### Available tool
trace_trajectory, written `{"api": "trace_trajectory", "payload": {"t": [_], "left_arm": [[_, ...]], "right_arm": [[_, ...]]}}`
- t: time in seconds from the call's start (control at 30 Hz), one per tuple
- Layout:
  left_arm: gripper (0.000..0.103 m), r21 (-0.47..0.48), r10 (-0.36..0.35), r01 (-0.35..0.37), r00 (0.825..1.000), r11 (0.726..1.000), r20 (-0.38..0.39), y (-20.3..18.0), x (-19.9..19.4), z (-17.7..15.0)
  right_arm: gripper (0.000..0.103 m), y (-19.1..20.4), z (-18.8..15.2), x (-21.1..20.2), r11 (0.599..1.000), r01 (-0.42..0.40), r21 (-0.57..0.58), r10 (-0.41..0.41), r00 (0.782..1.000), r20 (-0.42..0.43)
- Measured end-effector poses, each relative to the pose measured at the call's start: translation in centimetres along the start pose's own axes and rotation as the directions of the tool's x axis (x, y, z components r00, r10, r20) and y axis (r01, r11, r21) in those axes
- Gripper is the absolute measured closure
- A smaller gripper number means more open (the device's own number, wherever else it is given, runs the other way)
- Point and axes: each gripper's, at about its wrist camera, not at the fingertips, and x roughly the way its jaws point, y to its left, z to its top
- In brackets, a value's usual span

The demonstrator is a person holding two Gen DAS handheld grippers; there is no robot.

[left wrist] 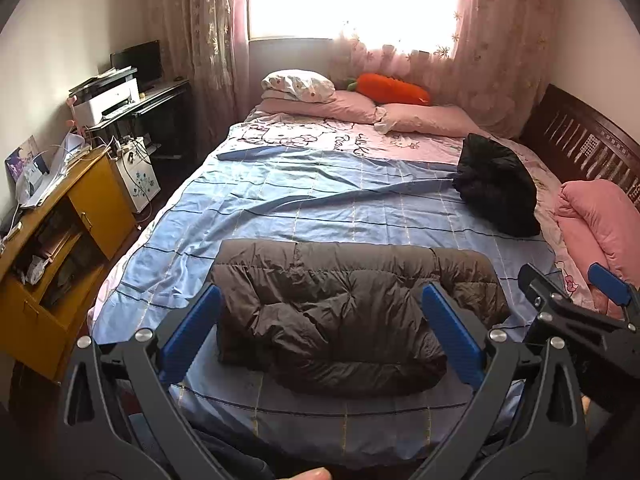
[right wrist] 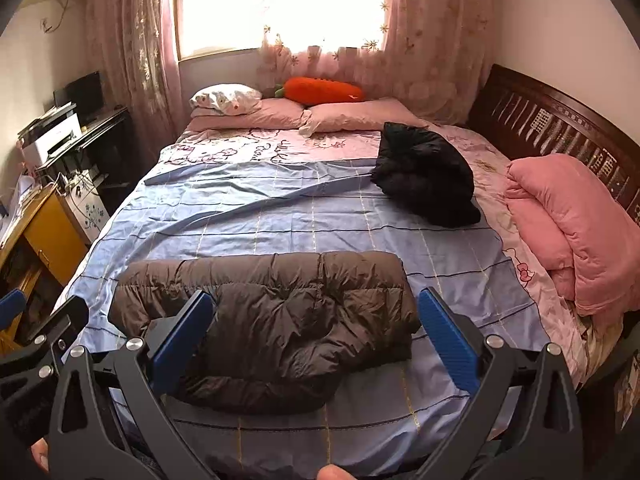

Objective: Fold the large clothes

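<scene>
Sunlit bedroom, curtains drawn back: a brown puffer jacket (left wrist: 340, 312) lies folded near the foot of the bed (left wrist: 320, 208) on a blue striped sheet (left wrist: 280, 200), its long axis running across the mattress. Both the left gripper (left wrist: 320, 332) and right gripper (right wrist: 312, 340) hover side by side above it, fingers spread wide, holding nothing. A black jacket (right wrist: 424, 176) sits crumpled farther up.

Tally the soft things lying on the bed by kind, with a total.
Puffer jackets: 2, brown and black
Pillows: 3, white patterned, pink, pink
Carrot plush: 1
Folded pink quilt: 1
Total: 7
</scene>
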Motion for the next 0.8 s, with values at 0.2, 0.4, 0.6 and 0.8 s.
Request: {"api": "trace_trajectory", "payload": {"t": [0.2, 0.4, 0.6, 0.8], "left_arm": [[0.002, -0.009, -0.009, 0.009, 1.000, 1.000, -0.007, -0.2, 0.3, 0.0], [0.002, -0.008, -0.005, 0.005, 1.000, 1.000, -0.007, -0.1, 0.4, -0.1], [0.002, -0.027, -0.002, 0.001, 1.000, 1.000, -0.003, 0.3, 0.3, -0.2], [0.002, -0.025, 0.000, 0.000, 1.000, 1.000, -0.003, 0.4, 0.3, -0.2]], "right_arm": [[0.001, -0.1, -0.1, 0.5, 1.000, -0.019, 0.009, 0.019, 1.000, -0.015], [0.001, -0.4, 0.0, 0.9, 0.998, -0.050, 0.047, 0.051, 0.998, -0.026], [0.001, 0.0, -0.1, 1.0, 0.998, -0.052, 0.036, 0.053, 0.998, -0.033], [0.001, 0.1, -0.1, 1.0, 0.998, -0.051, 0.037, 0.052, 0.998, -0.034]]}}
